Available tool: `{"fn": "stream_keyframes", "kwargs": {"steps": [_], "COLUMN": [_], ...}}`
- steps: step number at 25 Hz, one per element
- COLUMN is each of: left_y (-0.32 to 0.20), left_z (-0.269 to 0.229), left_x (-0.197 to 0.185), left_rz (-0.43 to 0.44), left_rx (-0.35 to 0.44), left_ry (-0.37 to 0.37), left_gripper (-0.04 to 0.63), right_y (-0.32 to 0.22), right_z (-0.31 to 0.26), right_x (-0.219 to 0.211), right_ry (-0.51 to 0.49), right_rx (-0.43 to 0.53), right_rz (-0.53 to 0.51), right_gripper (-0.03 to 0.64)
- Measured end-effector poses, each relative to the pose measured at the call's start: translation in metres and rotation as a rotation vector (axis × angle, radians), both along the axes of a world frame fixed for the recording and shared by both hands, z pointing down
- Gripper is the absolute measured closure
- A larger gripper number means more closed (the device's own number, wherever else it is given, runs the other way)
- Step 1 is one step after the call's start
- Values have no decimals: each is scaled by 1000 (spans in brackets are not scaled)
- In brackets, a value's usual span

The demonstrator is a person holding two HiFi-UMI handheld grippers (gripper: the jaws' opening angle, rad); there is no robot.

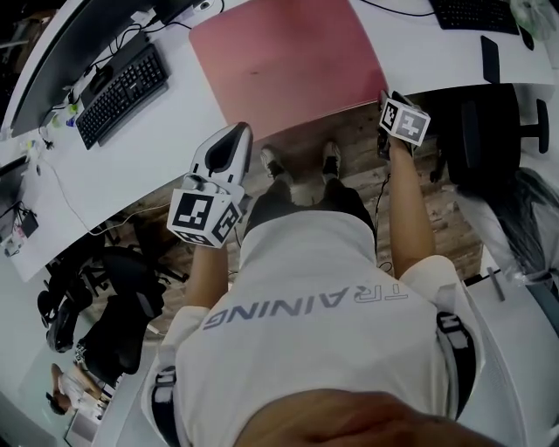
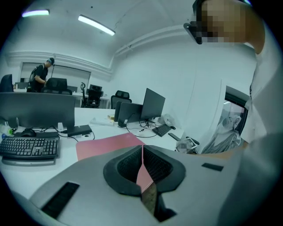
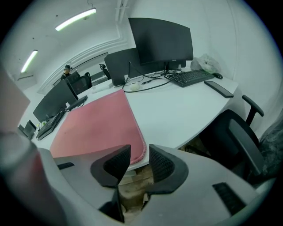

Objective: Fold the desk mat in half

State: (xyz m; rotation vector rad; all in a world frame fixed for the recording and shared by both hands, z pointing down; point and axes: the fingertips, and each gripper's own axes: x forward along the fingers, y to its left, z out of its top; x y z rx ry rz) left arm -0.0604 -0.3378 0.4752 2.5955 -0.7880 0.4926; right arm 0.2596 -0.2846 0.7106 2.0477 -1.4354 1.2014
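The pink desk mat lies flat on the white desk, its near edge along the desk's front. In the head view my left gripper is held just off the mat's near left corner. Its pads meet in a thin line with nothing between them, and in the left gripper view the mat shows beyond. My right gripper sits at the mat's near right corner. In the right gripper view the jaws stand apart, with the mat's stitched corner just ahead of the gap, untouched.
A black keyboard and monitors lie left of the mat, and another keyboard and a flat black object lie to its right. A black office chair stands by my right arm. More chairs stand at lower left.
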Motion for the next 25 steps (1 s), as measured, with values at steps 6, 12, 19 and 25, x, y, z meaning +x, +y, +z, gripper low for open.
{"fn": "stream_keyframes", "kwargs": {"steps": [6,12,19,25], "left_y": [-2,-5,-10,-14], "left_z": [-3,-2,-4,-6], "left_x": [0,1,1,-7], "left_rz": [-18,-21,-20,-39], "left_rx": [-1,-15,-9,-3], "left_ry": [-1,12,17,19], "left_gripper": [557,557,557,558], "right_y": [-4,-8,-8,-15], "right_z": [13,13,7,-27], "right_x": [0,-5,-9,-20], "right_ry": [-2,-9,-55,20], "right_rx": [-43,-28,37,138], "right_rz": [11,41,94,25], "right_gripper": [465,514,569,571]}}
